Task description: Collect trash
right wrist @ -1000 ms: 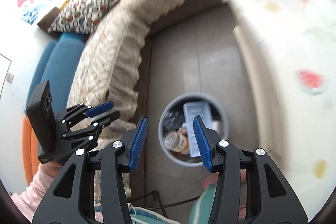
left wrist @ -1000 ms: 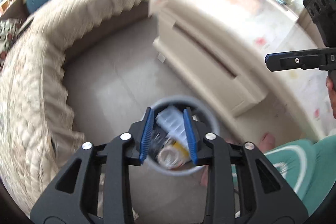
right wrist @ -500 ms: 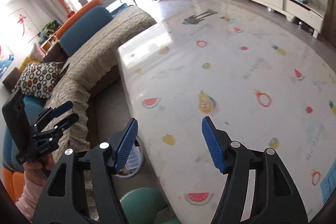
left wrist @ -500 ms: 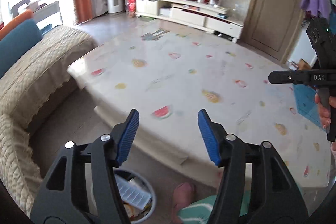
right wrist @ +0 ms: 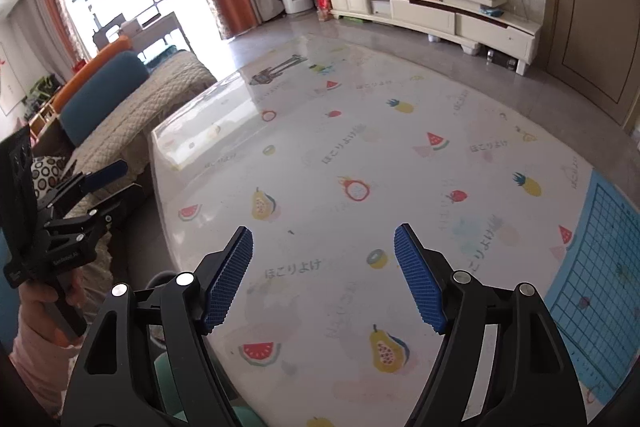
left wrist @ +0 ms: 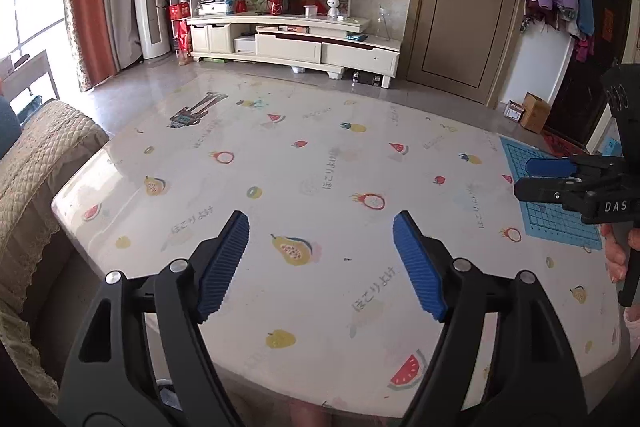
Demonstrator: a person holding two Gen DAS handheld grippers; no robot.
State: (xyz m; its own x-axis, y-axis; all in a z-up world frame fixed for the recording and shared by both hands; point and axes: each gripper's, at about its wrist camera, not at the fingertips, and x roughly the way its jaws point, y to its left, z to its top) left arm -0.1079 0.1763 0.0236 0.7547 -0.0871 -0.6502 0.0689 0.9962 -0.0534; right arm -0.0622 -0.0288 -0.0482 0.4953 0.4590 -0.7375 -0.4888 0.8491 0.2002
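My left gripper (left wrist: pixel 320 227) hangs over a table (left wrist: pixel 320 155) covered with a fruit-print cloth. Its jaws are opening, with nothing between the blue pads. My right gripper (right wrist: pixel 324 235) hangs over the same table (right wrist: pixel 360 147), its jaws also opening and empty. Each gripper shows in the other's view: the right gripper (left wrist: pixel 524 179) at the right edge, the left gripper (right wrist: pixel 120 183) at the left, each held by a hand. A tiny dark speck (left wrist: pixel 348 259) lies on the cloth. A grey curve (right wrist: pixel 159 279) below the table's near edge may be the bin's rim.
A blue grid mat (left wrist: pixel 560 227) lies at the table's right end. A sofa with a quilted cover (left wrist: pixel 36 179) runs along the left. A white TV cabinet (left wrist: pixel 296 45) and a door stand at the back, and cardboard boxes (left wrist: pixel 534 111) sit on the floor.
Both grippers rose from above the filled bin on the floor and tilted up over the table. Their jaws widened. The bin slid out of both views.
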